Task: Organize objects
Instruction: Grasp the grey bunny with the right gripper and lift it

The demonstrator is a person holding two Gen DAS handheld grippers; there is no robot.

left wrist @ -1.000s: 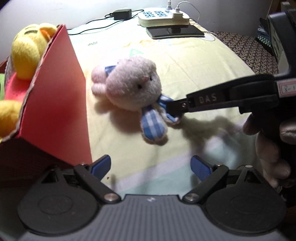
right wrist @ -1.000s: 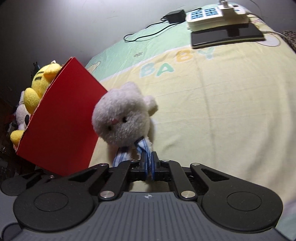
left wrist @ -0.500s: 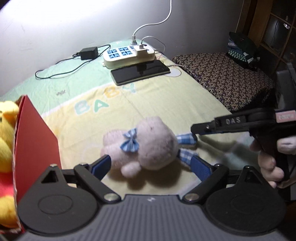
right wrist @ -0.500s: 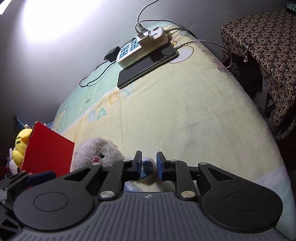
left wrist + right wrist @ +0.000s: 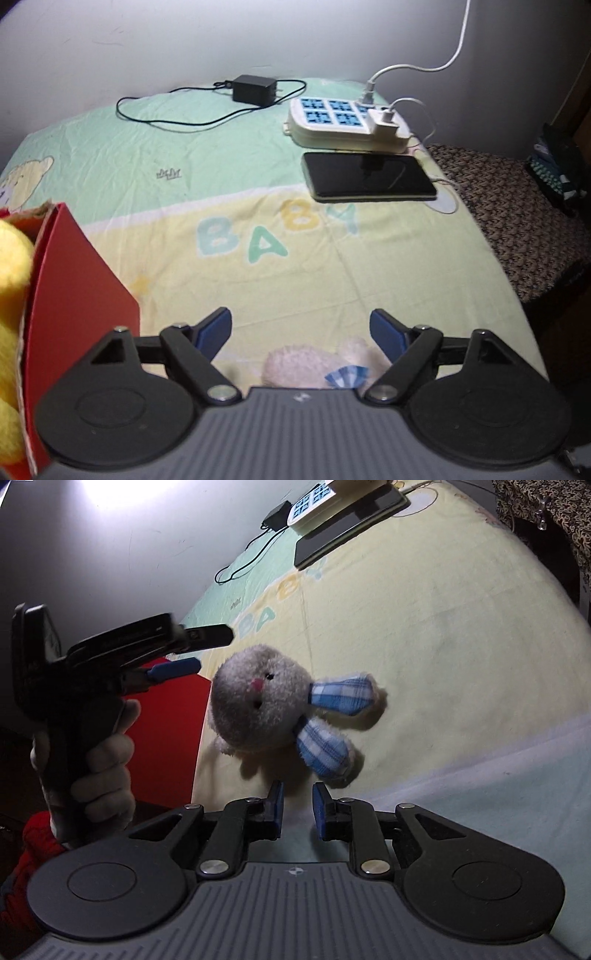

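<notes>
A pale plush bunny (image 5: 262, 701) with blue checked ears lies on the yellow sheet beside the red box (image 5: 166, 709). My right gripper (image 5: 298, 806) stands just short of the ears, its pads a narrow gap apart with nothing between them. My left gripper (image 5: 207, 648), held by a hand, hovers above the bunny's head without touching it. Its jaws are closing. In the left wrist view the bunny (image 5: 306, 365) shows low between the bases of the fingers, behind the left gripper's (image 5: 301, 330) tips. A yellow plush (image 5: 11, 277) sits in the red box (image 5: 74, 295).
At the far end of the bed lie a white power strip (image 5: 343, 122), a black phone (image 5: 369, 177) and a black adapter (image 5: 253, 88) with its cable. A dark patterned surface (image 5: 517, 206) adjoins the bed on the right.
My right gripper has let go of the bunny's ear and drawn back. The bunny now rests on the sheet. My left gripper has moved over the bunny.
</notes>
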